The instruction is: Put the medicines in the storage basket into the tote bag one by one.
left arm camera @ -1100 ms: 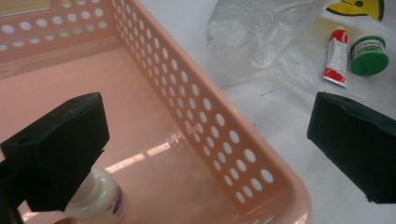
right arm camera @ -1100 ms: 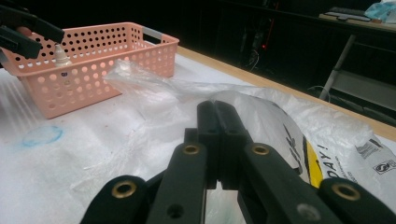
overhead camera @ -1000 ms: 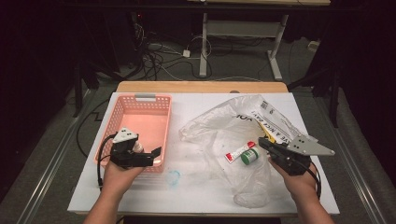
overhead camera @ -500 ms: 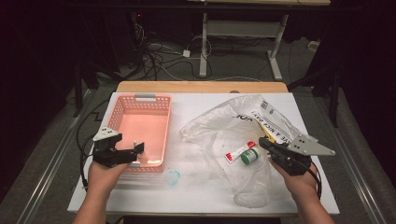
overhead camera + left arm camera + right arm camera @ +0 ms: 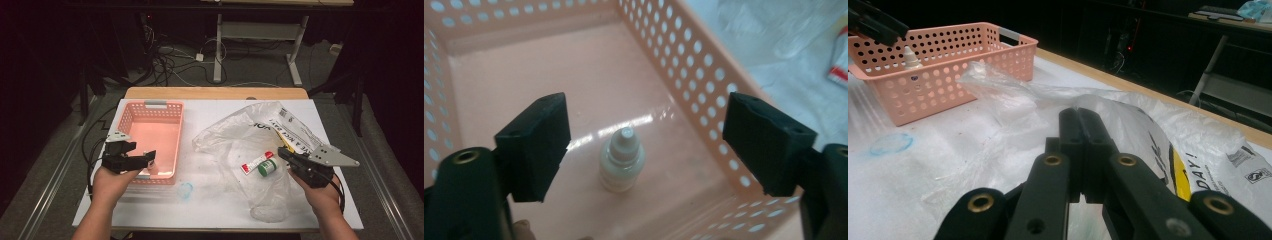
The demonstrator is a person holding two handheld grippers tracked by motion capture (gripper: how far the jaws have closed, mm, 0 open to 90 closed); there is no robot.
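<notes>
My left gripper (image 5: 141, 153) hovers over the near left corner of the pink basket (image 5: 152, 106). In the left gripper view its jaws (image 5: 647, 131) stand open and have just been closing, with nothing between the pads. Below them a small white dropper bottle (image 5: 622, 161) stands upright on the basket floor (image 5: 549, 85). My right gripper (image 5: 286, 154) is shut, its tips at the edge of a clear plastic bag (image 5: 230, 137). In the right gripper view the closed jaws (image 5: 1081, 131) point over that bag (image 5: 1013, 100); I see nothing between them.
A red and white tube (image 5: 256, 162) and a green-capped jar (image 5: 267, 168) lie by the bag, left of my right gripper. A printed white mailer bag (image 5: 295, 134) lies behind them. A small bluish cap (image 5: 185, 190) sits near the front of the white table (image 5: 200, 215).
My left gripper has drawn back to the left, from over the basket's near edge to its near left corner. The right gripper has stayed where it was.
</notes>
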